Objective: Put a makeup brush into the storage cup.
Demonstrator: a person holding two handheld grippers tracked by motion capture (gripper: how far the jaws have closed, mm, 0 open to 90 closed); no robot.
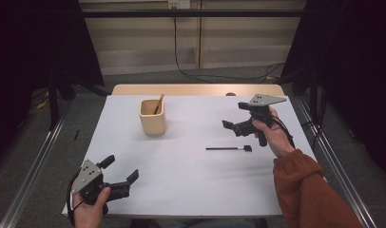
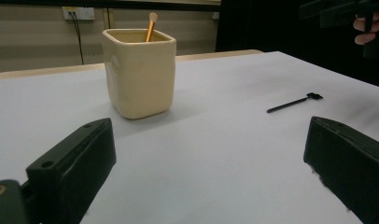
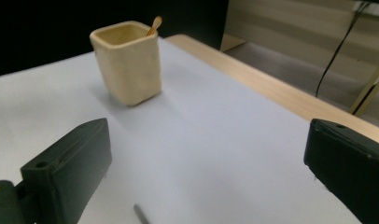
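High view: a white table [image 1: 181, 180] on grey floor [image 1: 34, 137], dark curtains at both sides. The black brush [image 1: 227, 148] lies just below the right gripper [image 1: 233, 126], jaws open. Left gripper view: left gripper [image 2: 206, 158] open and empty, facing the cream cup [image 2: 140, 72]. Right gripper view: the brush tip [image 3: 141, 213] lies between the jaws.

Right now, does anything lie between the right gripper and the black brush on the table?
No. In the high view, only bare white table separates the right gripper from the black brush.
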